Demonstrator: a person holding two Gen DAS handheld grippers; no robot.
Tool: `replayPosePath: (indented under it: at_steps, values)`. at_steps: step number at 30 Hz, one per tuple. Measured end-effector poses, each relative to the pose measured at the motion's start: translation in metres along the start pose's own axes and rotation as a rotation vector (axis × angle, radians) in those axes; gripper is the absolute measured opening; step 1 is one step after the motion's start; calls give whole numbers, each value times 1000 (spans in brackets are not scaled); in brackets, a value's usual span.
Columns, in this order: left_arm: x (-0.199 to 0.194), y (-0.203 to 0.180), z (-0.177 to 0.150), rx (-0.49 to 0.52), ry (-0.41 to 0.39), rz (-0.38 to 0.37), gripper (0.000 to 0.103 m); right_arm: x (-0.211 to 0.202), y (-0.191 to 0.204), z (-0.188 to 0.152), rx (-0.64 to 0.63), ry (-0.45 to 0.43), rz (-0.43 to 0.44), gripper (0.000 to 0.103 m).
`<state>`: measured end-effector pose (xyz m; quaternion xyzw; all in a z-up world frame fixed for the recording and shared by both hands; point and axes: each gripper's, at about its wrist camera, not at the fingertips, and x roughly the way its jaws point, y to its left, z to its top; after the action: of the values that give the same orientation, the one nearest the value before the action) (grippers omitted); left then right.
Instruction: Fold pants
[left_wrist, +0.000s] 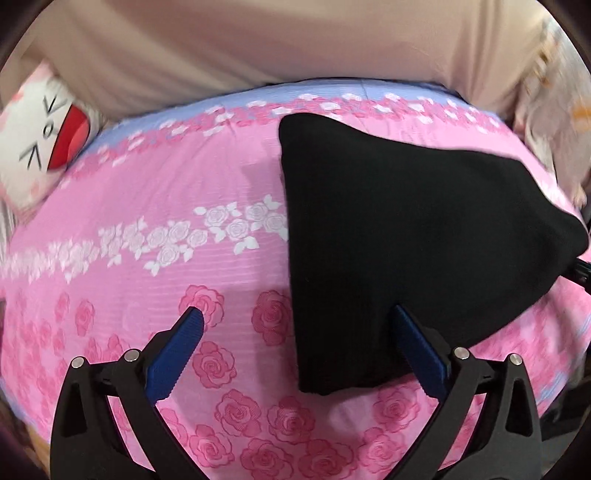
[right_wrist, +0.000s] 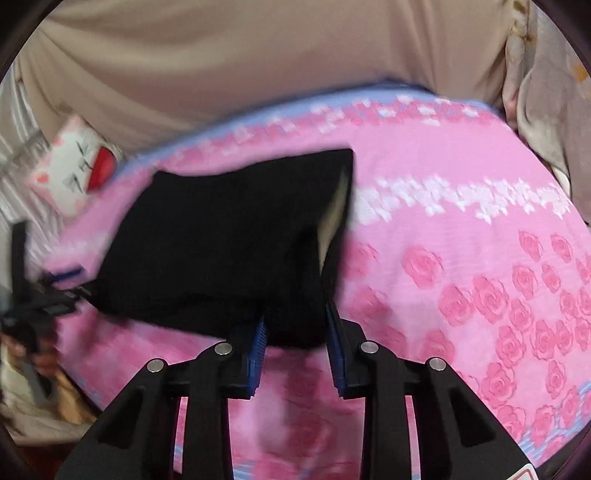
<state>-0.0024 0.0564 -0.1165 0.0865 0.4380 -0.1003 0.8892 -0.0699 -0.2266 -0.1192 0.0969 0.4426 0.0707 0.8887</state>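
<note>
Black folded pants (left_wrist: 406, 240) lie on a pink rose-print bedsheet (left_wrist: 166, 229). In the left wrist view my left gripper (left_wrist: 299, 317) is open wide, its blue left pad over the sheet and its right pad at the pants' near edge. In the right wrist view the pants (right_wrist: 221, 243) are lifted, with a pale lining showing at the right edge. My right gripper (right_wrist: 295, 325) has its blue pads closed on the pants' near corner. The other gripper (right_wrist: 33, 295) shows at the far left beside the pants.
A white cat-face pillow (left_wrist: 40, 140) lies at the back left of the bed. A beige fabric headboard (left_wrist: 258, 48) rises behind the bed. Crumpled pale bedding (right_wrist: 546, 110) is at the back right. The bed's edge runs along the lower left.
</note>
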Motion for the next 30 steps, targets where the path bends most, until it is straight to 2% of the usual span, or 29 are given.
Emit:
replayPosePath:
  at_steps: [1, 2, 4, 5, 8, 10, 11, 12, 13, 14, 15, 16, 17, 18, 19, 20, 21, 23, 25, 26, 27, 30]
  values:
    - [2, -1, -3, 3, 1, 1, 98, 14, -9, -8, 37, 52, 32, 30]
    - [1, -2, -6, 6, -1, 2, 98, 11, -11, -11, 50, 22, 46, 33]
    - [-12, 1, -10, 1, -10, -15, 98, -3, -11, -12, 58, 50, 30, 38]
    - [-20, 3, -10, -6, -16, -28, 98, -18, -12, -11, 72, 20, 15, 38]
    - [-50, 12, -6, -27, -80, -58, 98, -58, -14, -2, 102, -99, 55, 40]
    - [-59, 10, 4, -50, -119, -54, 98, -76, 3, 9, 48, -173, 100, 28]
    - [-56, 8, 10, -60, -133, -60, 98, -74, 16, 14, 15, -176, 122, 13]
    - [-45, 3, 18, -70, -115, -44, 98, -64, 33, 19, -28, -157, 170, 3]
    - [-35, 1, 22, -74, -97, -27, 98, -50, 47, 21, -67, -129, 200, 2]
    - [-19, -3, 25, -73, -67, 8, 98, -37, 55, 21, -95, -105, 194, 2]
    - [2, -4, 26, -75, -24, 76, 98, -17, 61, 20, -131, -69, 134, 1]
    - [16, -2, 23, -73, -9, 93, 98, 0, 52, 17, -124, -44, 59, 0]
    - [24, 3, 20, -93, -10, 51, 98, 14, 36, 13, -80, -24, 28, 0]
    - [24, 8, 17, -116, -9, 16, 98, 20, 7, 9, 44, -37, 173, 0]
    - [21, 9, 16, -116, -9, 9, 98, 20, -7, 7, 126, -22, 247, 0]
    - [12, 9, 16, -110, -13, 7, 98, 17, -12, 6, 157, -9, 264, 0]
    - [4, 8, 16, -109, -19, -6, 98, 8, -3, 9, 119, -9, 214, 0]
    - [-20, 10, 16, -100, -53, -83, 98, -9, 10, 13, 61, -26, 149, 11]
    - [-39, 16, 11, -96, -60, -131, 98, -31, 3, 16, 79, -70, 130, 32]
    - [-41, 21, 8, -104, -46, -149, 98, -37, -6, 18, 97, -87, 131, 55]
    - [-38, 27, 5, -119, -9, -175, 98, -43, -15, 17, 137, -108, 140, 71]
    - [-21, 42, -10, -176, 95, -225, 98, -33, -40, 10, 281, -54, 199, 73]
